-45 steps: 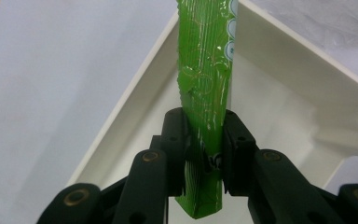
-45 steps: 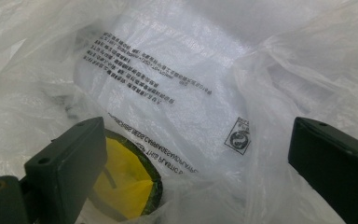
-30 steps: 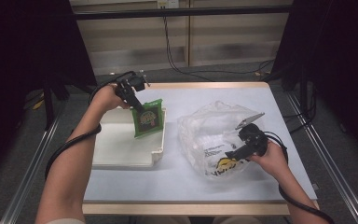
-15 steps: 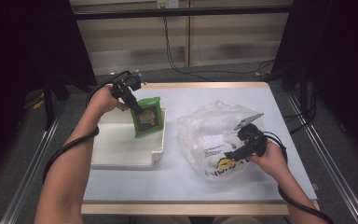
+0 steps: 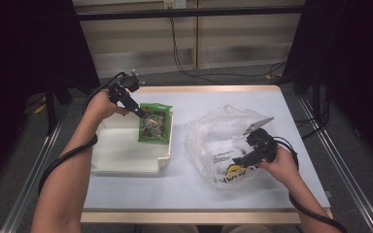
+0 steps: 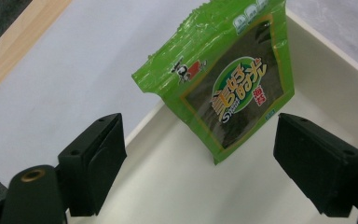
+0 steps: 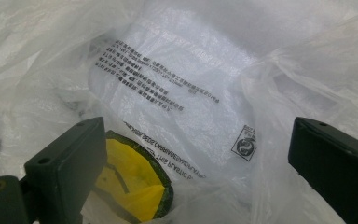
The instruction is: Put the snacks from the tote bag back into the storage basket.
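Note:
A green snack packet (image 5: 154, 124) (image 6: 233, 93) leans against the far right wall inside the white tray (image 5: 126, 167) (image 6: 177, 186). My left gripper (image 5: 138, 114) (image 6: 200, 133) hovers just left of the packet's top corner. Its jaws have just been opening and stand wide apart, with the packet ahead of them and untouched. My right gripper (image 5: 238, 162) (image 7: 196, 135) is open at the near edge of a crumpled clear plastic bag (image 5: 218, 136) (image 7: 177, 70). The bag carries black print and a yellow mark (image 7: 130, 182).
The tray sits on the left half of the white tabletop (image 5: 184, 189), the bag on the right half. Metal rails (image 5: 39, 160) run along both table sides. Cables trail from both grippers over the forearms.
The left gripper let go of the green packet and drew back a little to the left. The packet now rests against the tray wall. The right hand has stayed in place.

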### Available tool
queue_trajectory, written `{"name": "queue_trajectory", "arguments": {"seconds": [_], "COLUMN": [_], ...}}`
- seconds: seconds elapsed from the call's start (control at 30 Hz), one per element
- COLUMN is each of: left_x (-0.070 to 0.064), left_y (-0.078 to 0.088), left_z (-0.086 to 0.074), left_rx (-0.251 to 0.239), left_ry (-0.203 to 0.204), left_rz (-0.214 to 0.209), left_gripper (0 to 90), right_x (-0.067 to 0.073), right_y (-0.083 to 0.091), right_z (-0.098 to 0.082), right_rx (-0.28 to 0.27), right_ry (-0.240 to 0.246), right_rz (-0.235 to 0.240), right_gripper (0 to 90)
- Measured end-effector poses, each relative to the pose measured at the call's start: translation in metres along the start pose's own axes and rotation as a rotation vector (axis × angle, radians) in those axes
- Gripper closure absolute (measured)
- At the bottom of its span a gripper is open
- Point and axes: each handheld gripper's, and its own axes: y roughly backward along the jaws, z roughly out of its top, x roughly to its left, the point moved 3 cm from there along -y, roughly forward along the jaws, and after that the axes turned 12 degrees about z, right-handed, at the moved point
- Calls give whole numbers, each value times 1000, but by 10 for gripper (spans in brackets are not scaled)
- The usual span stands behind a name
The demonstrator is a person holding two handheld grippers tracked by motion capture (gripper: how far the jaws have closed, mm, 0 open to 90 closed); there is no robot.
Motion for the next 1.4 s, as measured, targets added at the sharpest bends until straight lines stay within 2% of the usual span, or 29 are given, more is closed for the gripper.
{"name": "queue_trajectory", "arguments": {"seconds": [0.03,0.17,0.27,0.3,0.4,0.47,0.5,0.53,0.57,0.6,0.63,0.7,0.77,0.8,0.83,0.9,0.93,1.1,1.13,1.17,1.2,1.23,1.27,1.3,1.33,1.37,1.4], "left_x": [-2,0,-3,-3,-4,-5,-6,-5,-5,-6,-6,-6,-6,-8,-9,-13,-13,-20,-21,-24,-23,-25,-25,-28,-28,-31,-29], "left_y": [0,3,5,6,7,8,8,9,9,10,11,12,12,12,12,11,12,14,15,15,15,16,17,17,17,17,18], "left_z": [-2,-7,-11,-12,-17,-20,-22,-23,-25,-26,-27,-28,-30,-31,-32,-34,-37,-46,-47,-48,-50,-52,-54,-55,-57,-58,-60], "left_rx": [-9,-14,-22,-23,-43,-47,-44,-38,-54,-52,-57,-70,-69,-75,-77,-93,-83,-91,-100,-123,-111,-115,-113,-131,-130,-146,-144], "left_ry": [26,7,30,25,71,74,88,81,83,101,97,124,124,147,138,167,149,140,149,185,160,168,150,173,164,193,160], "left_rz": [-3,-3,-2,-4,-14,-19,-18,-18,-14,-20,-27,-31,-27,-26,-33,-37,-40,-44,-43,-46,-46,-45,-45,-53,-54,-57,-46], "left_gripper": [166,158,148,142,124,120,119,119,119,117,116,111,106,101,99,99,98,97,96,96,96,95,94,94,94,94,94], "right_x": [0,1,2,3,3,4,4,5,5,5,5,6,6,7,7,7,8,8,8,8,9,9,9,10,11,10,11], "right_y": [0,0,-1,-2,-2,-2,-3,-2,-2,-2,-2,-1,-1,-2,-2,-3,-3,-2,-2,0,0,0,0,0,0,0,-1], "right_z": [0,1,2,2,4,4,4,3,2,2,2,4,5,5,6,6,6,3,4,6,7,8,9,10,10,11,11], "right_rx": [4,2,4,-2,8,3,-7,4,9,7,6,-3,-9,-6,3,-1,-3,12,-4,-10,-14,-19,-23,-26,-22,-18,-20], "right_ry": [6,10,16,15,24,19,28,29,21,10,14,16,21,27,27,30,28,23,20,24,26,33,39,42,32,34,31], "right_rz": [-3,4,4,10,8,11,14,11,9,8,7,12,16,17,13,16,15,10,13,14,19,20,23,22,23,23,23], "right_gripper": [43,43,43,43,43,43,43,43,43,43,43,43,43,44,43,43,43,43,43,43,43,43,43,43,44,43,43]}}
